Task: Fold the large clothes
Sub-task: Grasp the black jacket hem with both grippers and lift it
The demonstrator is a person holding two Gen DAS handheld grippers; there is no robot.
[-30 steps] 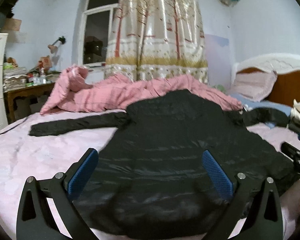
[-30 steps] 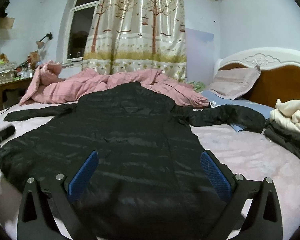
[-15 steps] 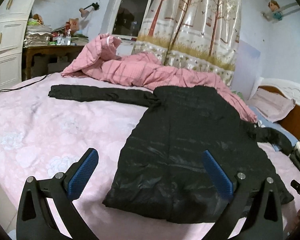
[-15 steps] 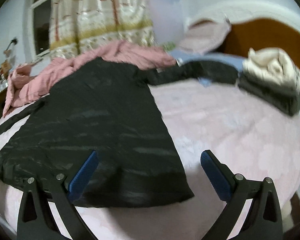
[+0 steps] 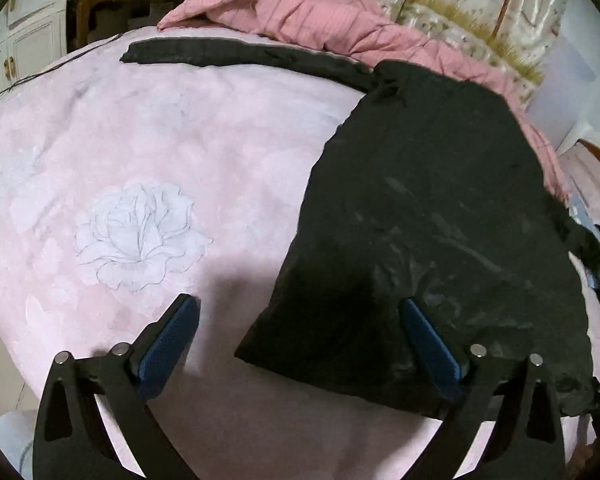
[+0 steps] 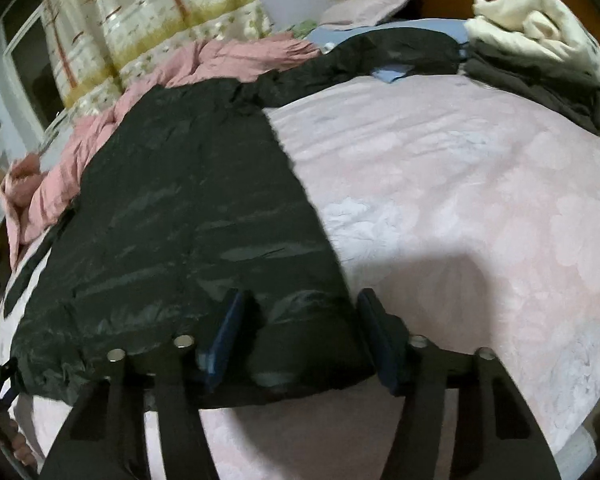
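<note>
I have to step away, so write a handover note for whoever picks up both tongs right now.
Left tongs: wide, just starting to close, straddling the coat's left hem corner, not pressing it.
Right tongs: closing around the right hem corner; fabric is between the pads, grip not yet firm.
Black coat: spread flat on the pink bedspread, both sleeves stretched out sideways, collar end against the pink quilt.
Folded clothes sit near the headboard.
Done: coat laid out.
Left: finish both grips, then every fold.
</note>
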